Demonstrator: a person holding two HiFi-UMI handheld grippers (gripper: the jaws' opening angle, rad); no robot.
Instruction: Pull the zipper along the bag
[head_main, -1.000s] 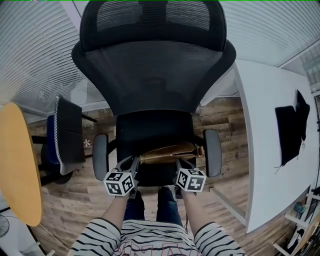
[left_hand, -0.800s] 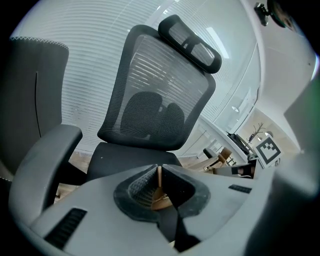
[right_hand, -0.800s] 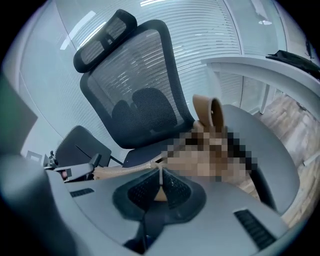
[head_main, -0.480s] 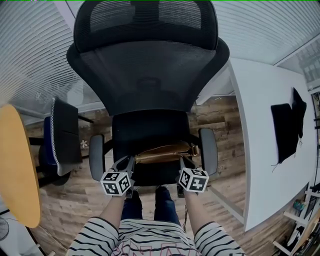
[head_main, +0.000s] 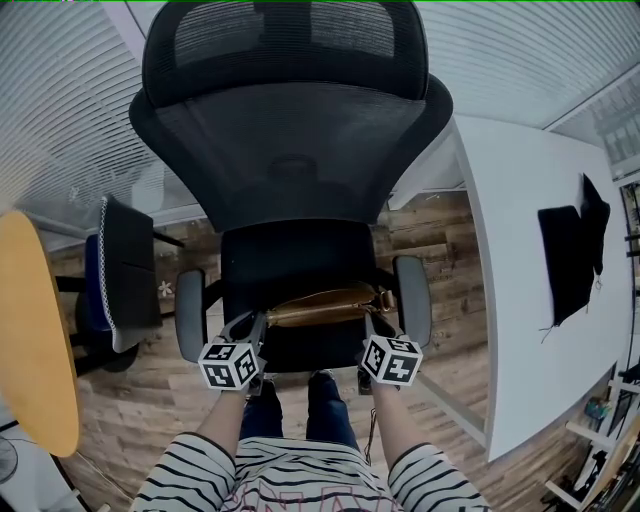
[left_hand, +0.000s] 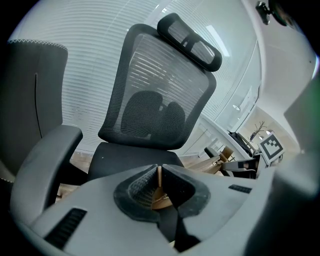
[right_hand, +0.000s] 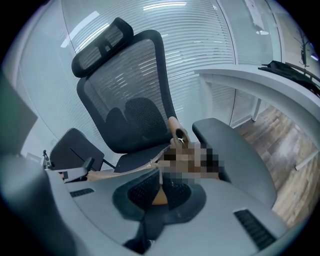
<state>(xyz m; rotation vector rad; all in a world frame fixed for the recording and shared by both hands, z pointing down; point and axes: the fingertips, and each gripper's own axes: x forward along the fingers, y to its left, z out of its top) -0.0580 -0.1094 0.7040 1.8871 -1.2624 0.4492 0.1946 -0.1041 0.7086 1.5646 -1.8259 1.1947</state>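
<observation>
Yellow round table (head_main: 30, 330) is seen at far left, with a dark side chair (head_main: 130, 280) just beside it. The black mesh office chair (head_main: 290, 150) is centred and faced from the front.

Left armrest (head_main: 190, 315): the left gripper (head_main: 252, 322) is held just inside it, at the seat's (head_main: 300, 250) front-left corner. In the left gripper view the left gripper (left_hand: 159, 172) is clenched, with a thin tan edge of the bag pinched between the pads.

The bag (head_main: 325, 305), tan, is laid lengthwise across the front edge of the seat, spanned between the two armrests. Its zipper line (right_hand: 125, 171) is seen running from the left up to the right gripper's jaws.

The right gripper (head_main: 368, 322) is held at the bag's right end, near the right armrest (head_main: 412, 300). In the right gripper view the right gripper (right_hand: 159, 176) is clamped on a tan tab (right_hand: 159, 197) at the end of the zipper line. Whether that tab is the zipper pull cannot be told.

A white desk (head_main: 520, 300) is placed at right. A black cloth item (head_main: 575, 255) is laid near its far-right edge.
</observation>
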